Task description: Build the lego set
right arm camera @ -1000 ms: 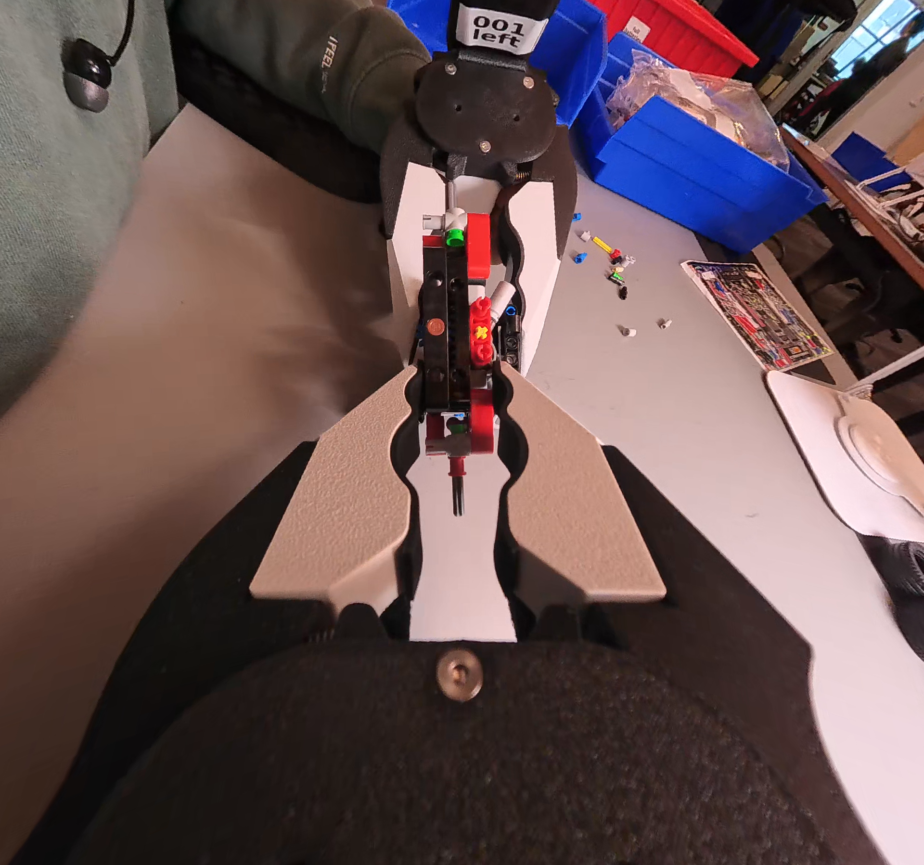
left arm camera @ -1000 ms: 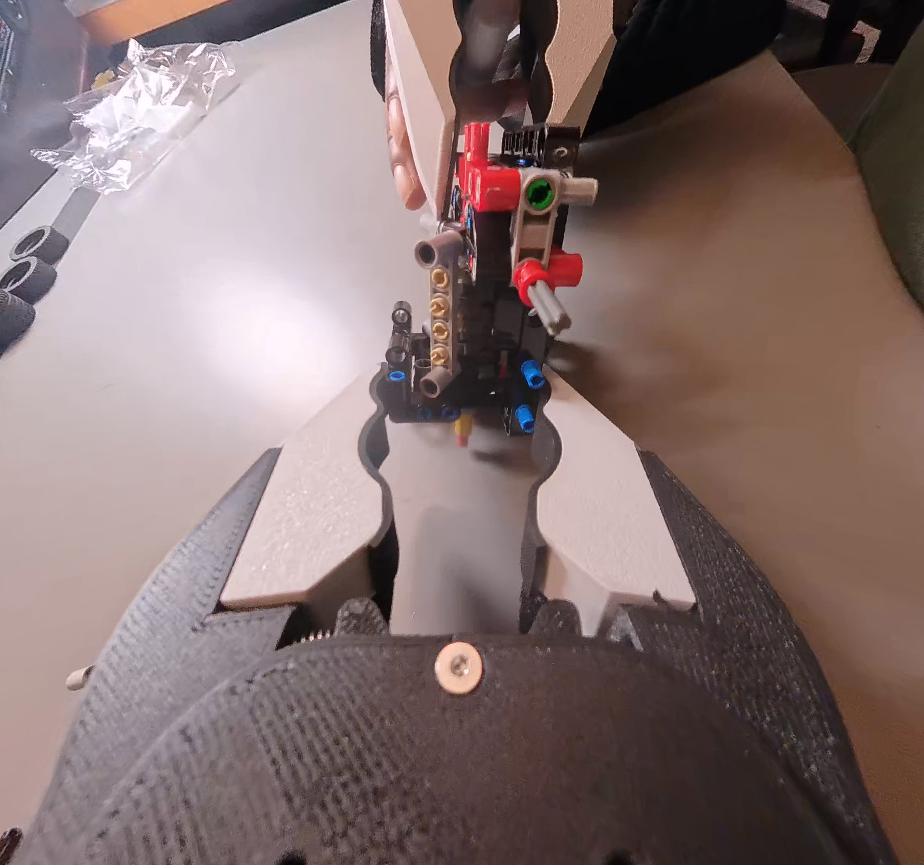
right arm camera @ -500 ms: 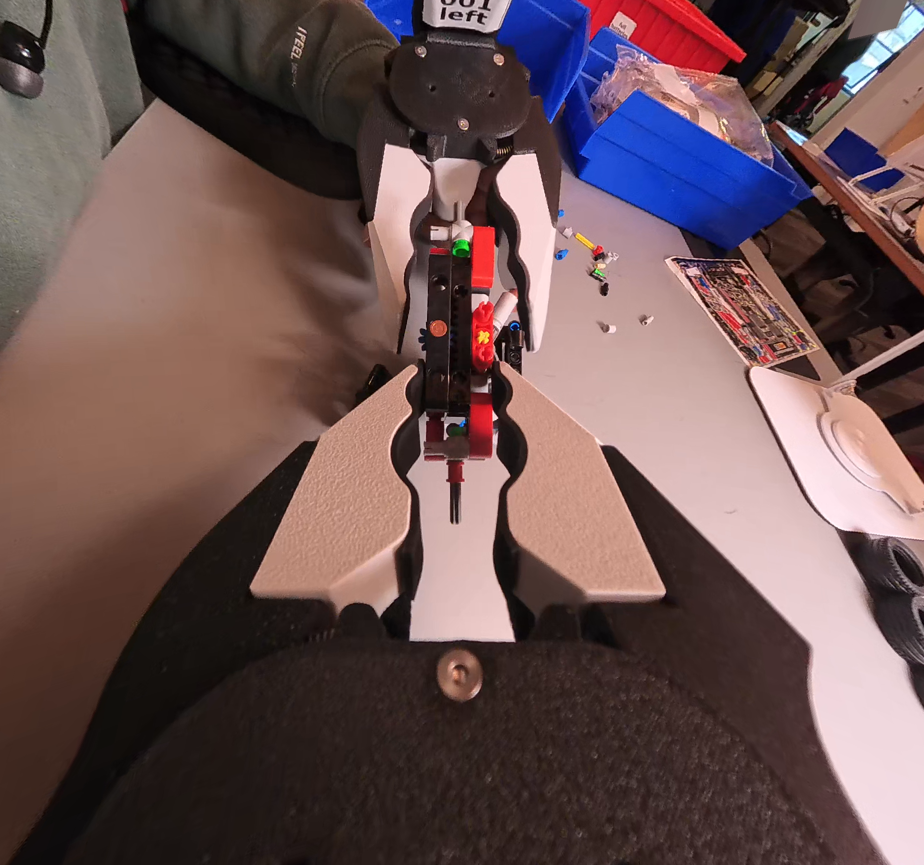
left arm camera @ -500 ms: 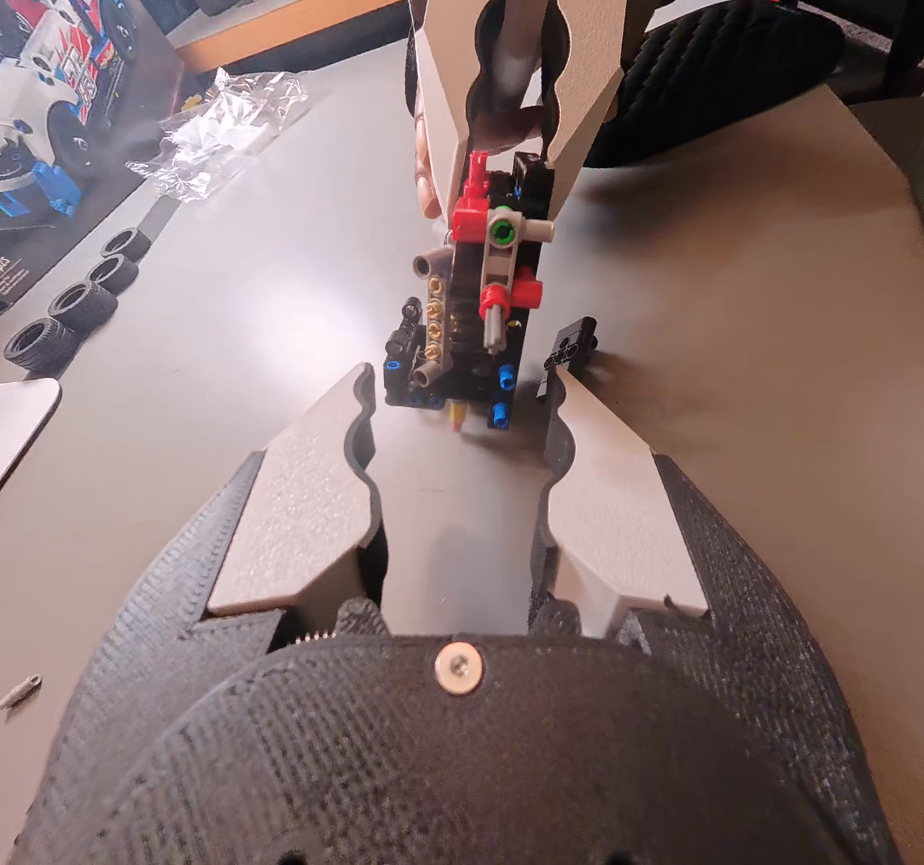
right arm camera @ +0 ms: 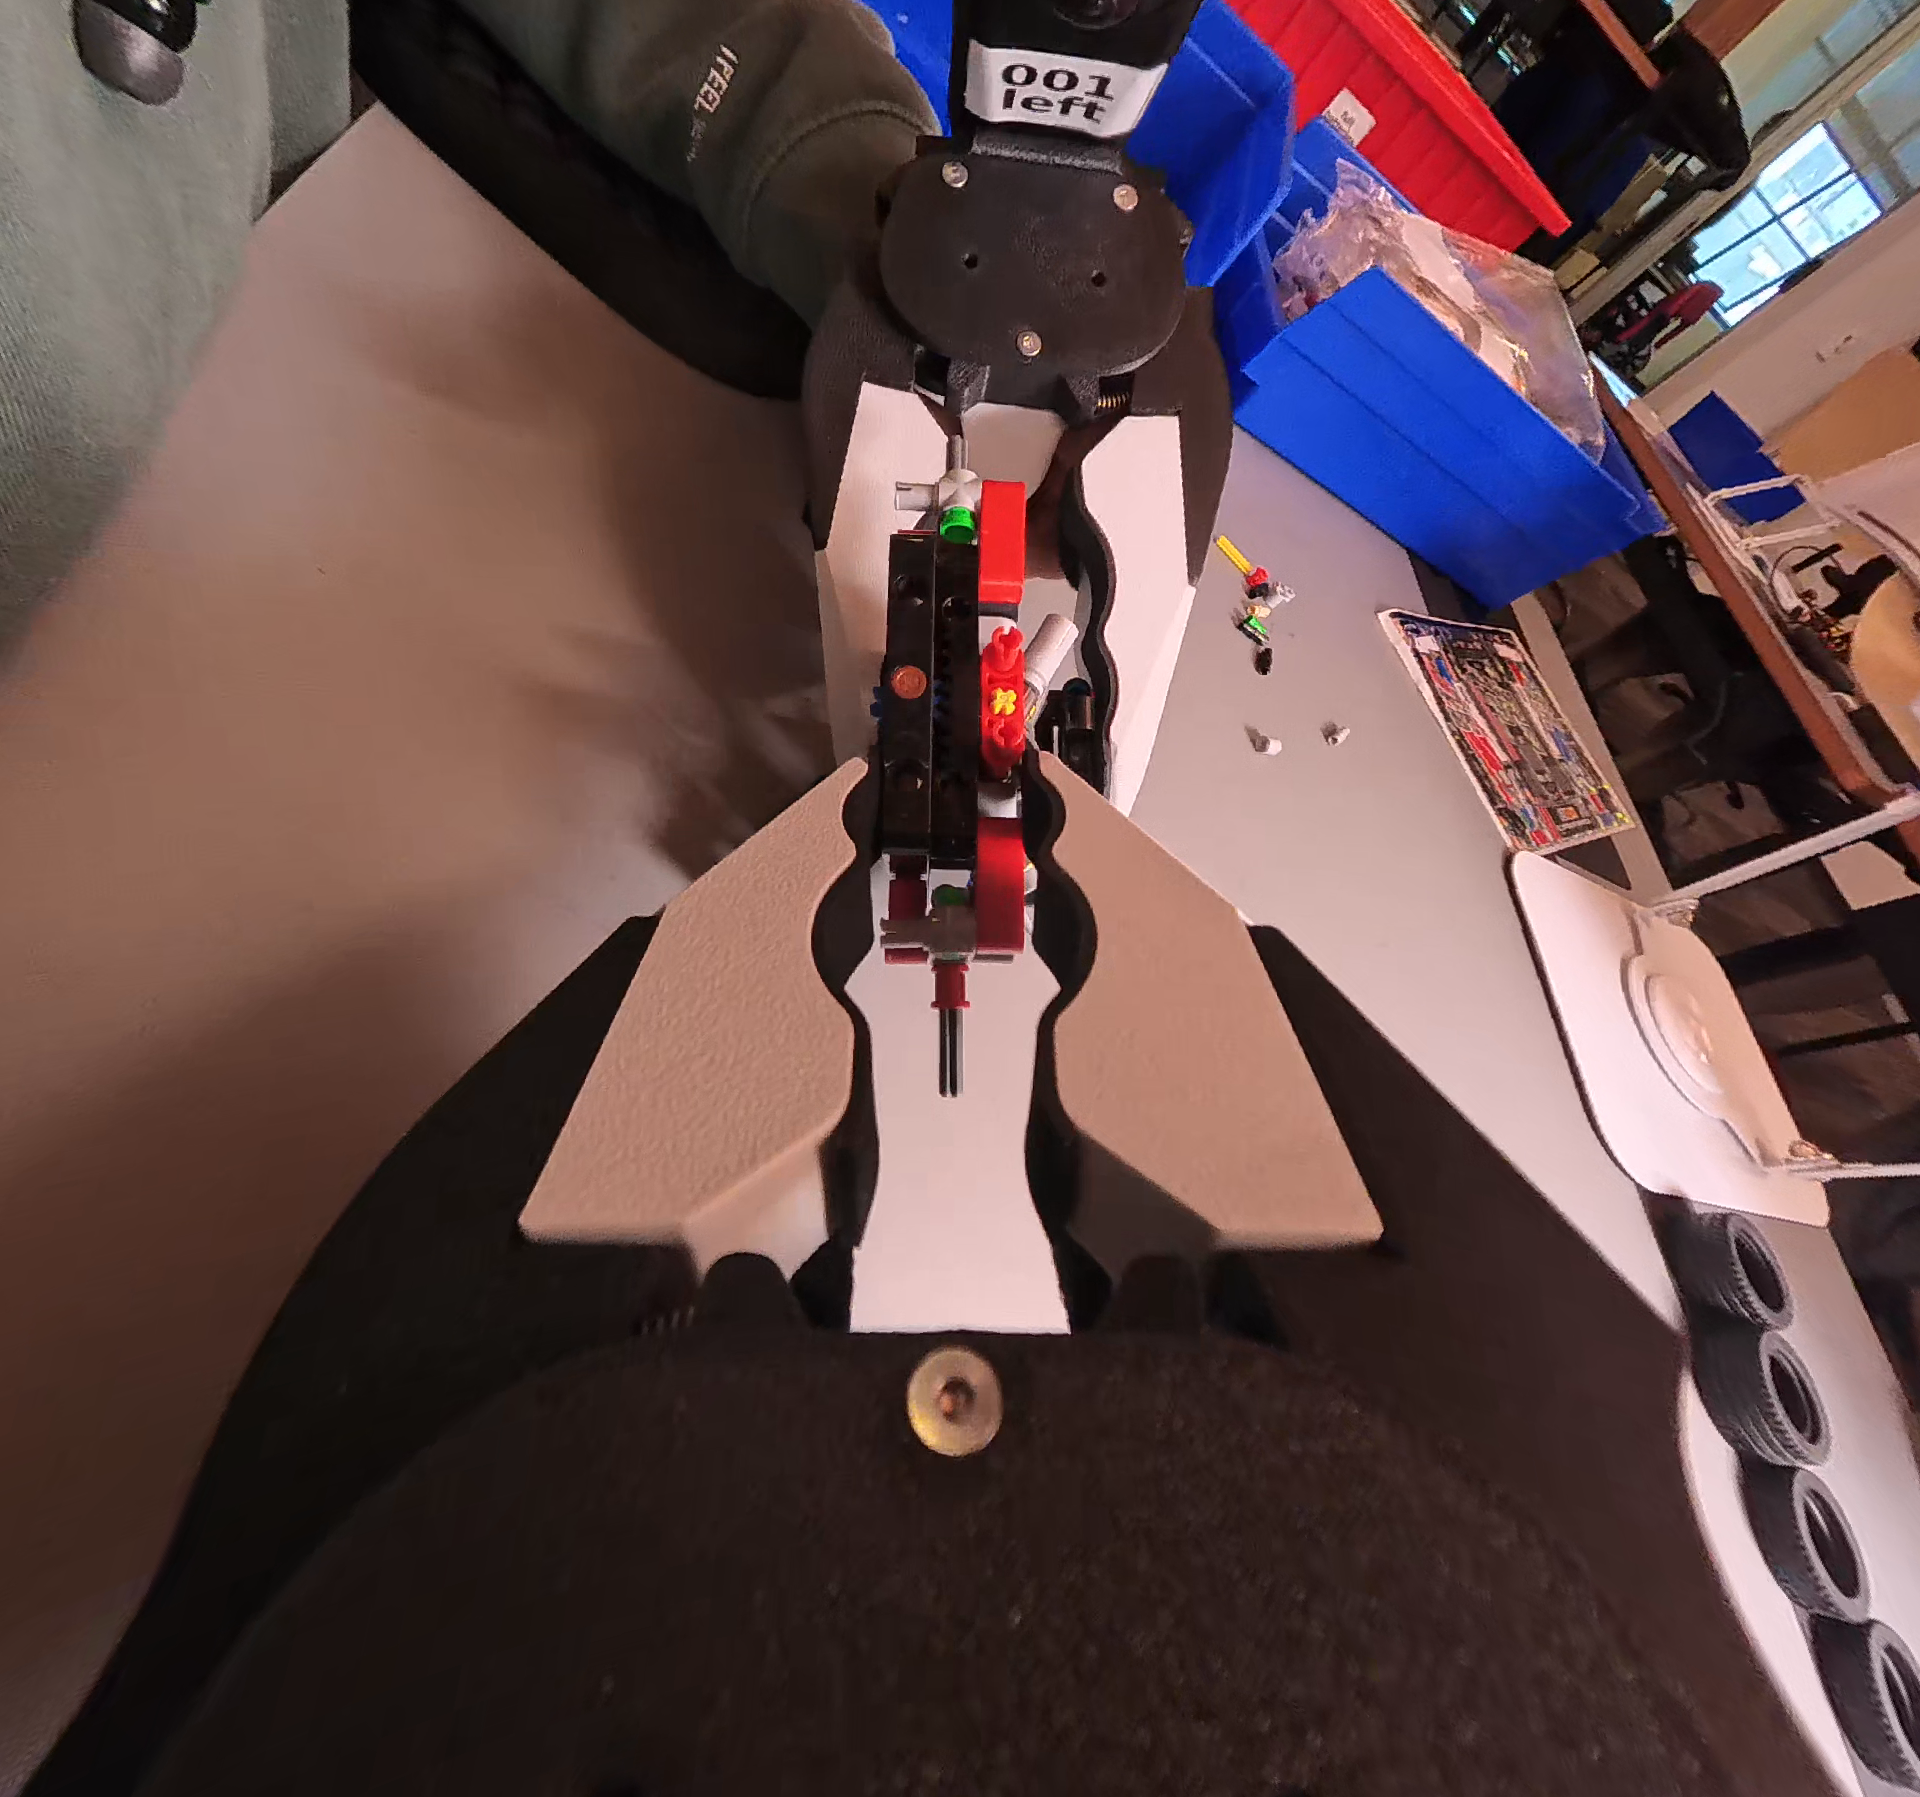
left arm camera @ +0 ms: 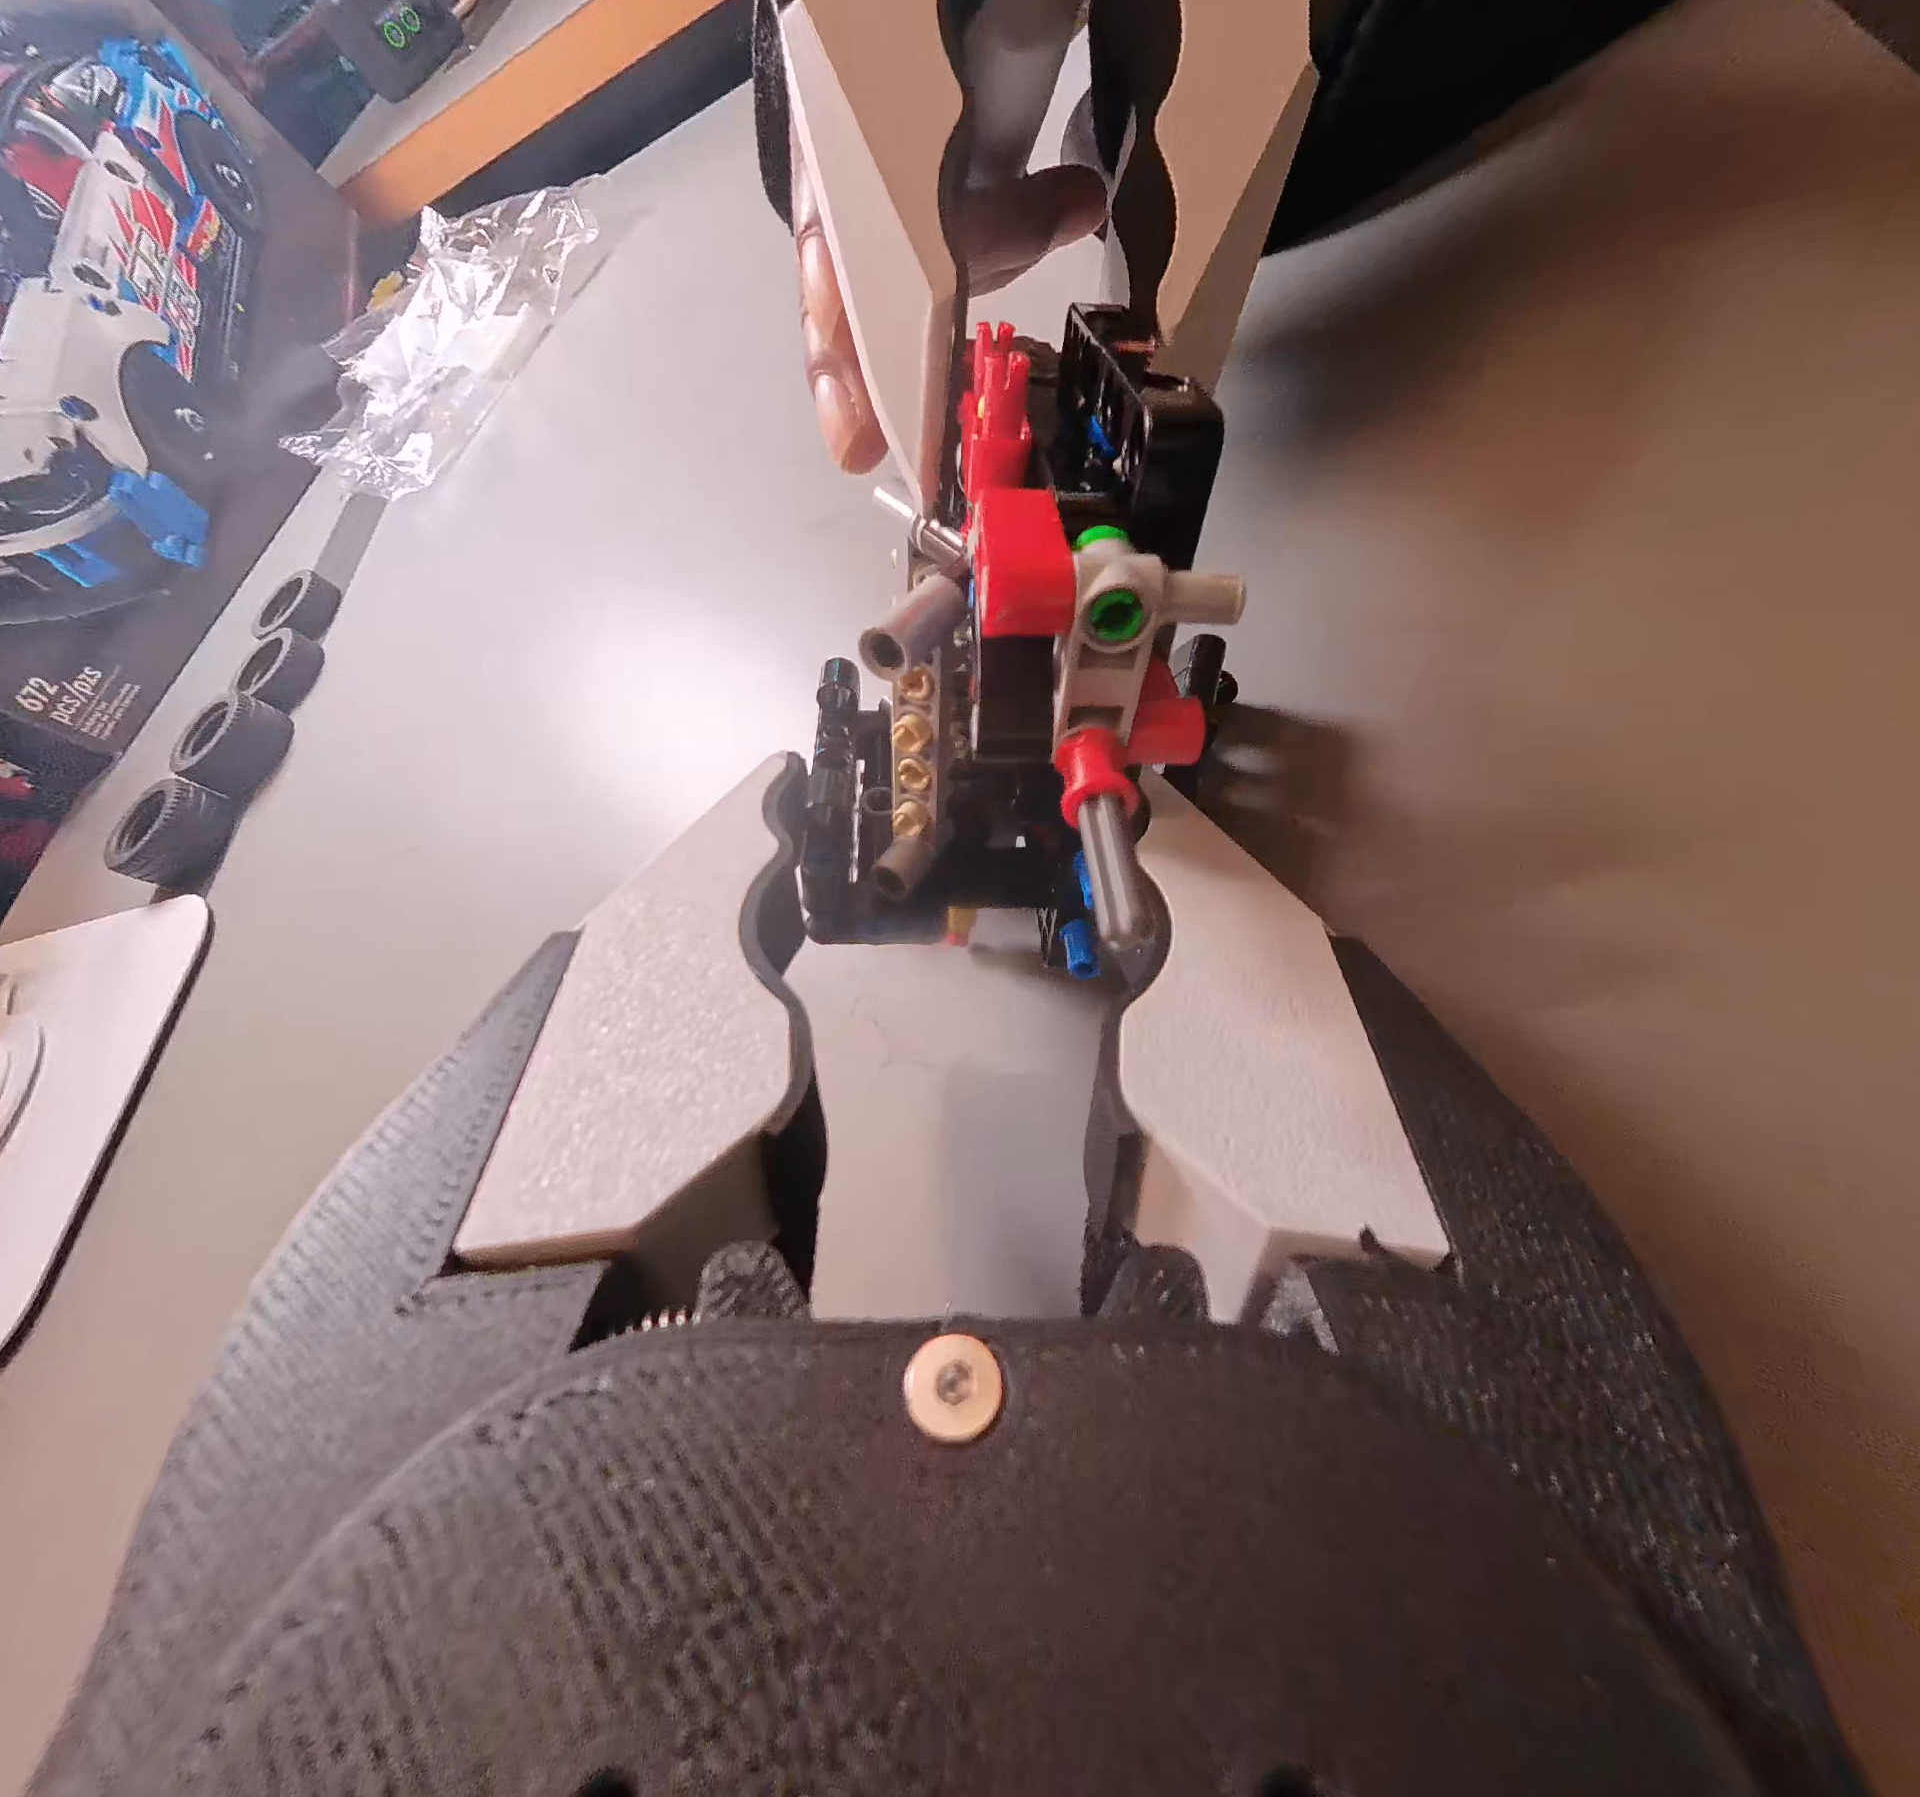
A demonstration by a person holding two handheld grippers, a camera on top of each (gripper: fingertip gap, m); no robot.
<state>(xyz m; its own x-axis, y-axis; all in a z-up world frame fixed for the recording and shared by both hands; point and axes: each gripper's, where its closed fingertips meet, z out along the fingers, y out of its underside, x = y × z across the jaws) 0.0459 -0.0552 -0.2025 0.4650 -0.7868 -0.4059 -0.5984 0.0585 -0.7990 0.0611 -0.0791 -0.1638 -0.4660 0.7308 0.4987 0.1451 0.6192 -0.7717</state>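
Blue bins (right arm camera: 1455, 417) holding plastic bags (right arm camera: 1455, 272), both jaws pinching lego assembly (left arm camera: 1029, 667)

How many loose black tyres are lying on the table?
4, in a row along the table edge beside the set's box in the left wrist view: tyres at and. The right wrist view shows the same row; more may lie out of frame.

Grippers: two, left gripper (left arm camera: 961, 843) and right gripper (right arm camera: 948, 817). Lego assembly (left arm camera: 1023, 667): one. Black rubber tyres (left arm camera: 213, 734): four in a row. Blue bins (right arm camera: 1444, 417): at least two. Red bin (right arm camera: 1382, 33): one. Crumpled clear plastic bag (left arm camera: 447, 313): one. Sticker sheet (right arm camera: 1501, 729): one. Set box (left arm camera: 114, 293): one. Loose small parts (right arm camera: 1262, 604): a small cluster, count uncertain.
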